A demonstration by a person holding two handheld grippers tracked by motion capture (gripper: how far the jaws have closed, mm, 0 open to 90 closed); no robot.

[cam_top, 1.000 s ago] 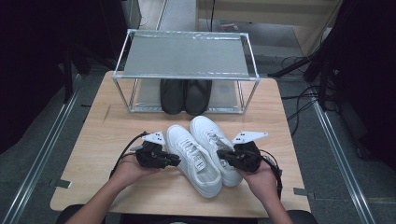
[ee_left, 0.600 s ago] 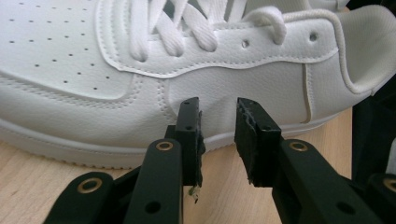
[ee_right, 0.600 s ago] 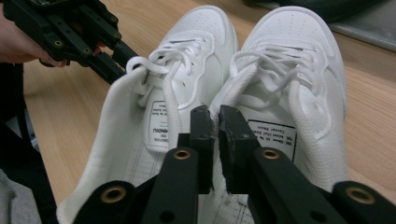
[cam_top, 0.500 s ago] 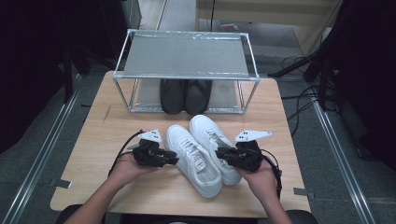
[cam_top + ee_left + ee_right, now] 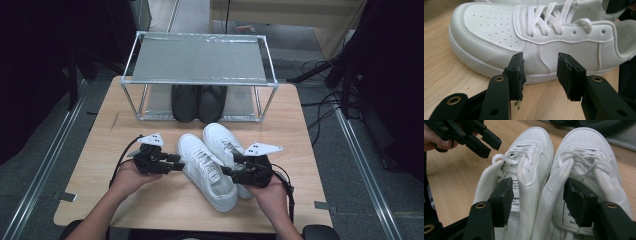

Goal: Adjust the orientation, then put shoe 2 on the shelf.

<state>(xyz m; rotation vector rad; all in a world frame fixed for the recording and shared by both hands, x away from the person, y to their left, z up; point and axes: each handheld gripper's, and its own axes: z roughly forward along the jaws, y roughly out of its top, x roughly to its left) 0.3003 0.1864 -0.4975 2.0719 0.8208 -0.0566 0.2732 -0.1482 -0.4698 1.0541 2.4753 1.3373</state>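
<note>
Little has shifted since the earlier frames; both grippers stay beside the white shoes. On the wooden surface [image 5: 95,150], a metal rack [image 5: 200,60] stands at the far side with black shoes [image 5: 197,102] underneath. The white shoes [image 5: 215,160] lie side by side in the near middle. The left gripper [image 5: 172,163], fingers [image 5: 515,72] open, faces the left shoe's [image 5: 524,42] side. The right gripper [image 5: 231,171], fingers [image 5: 501,200] open, has one finger inside each shoe, straddling their adjoining collars.
</note>
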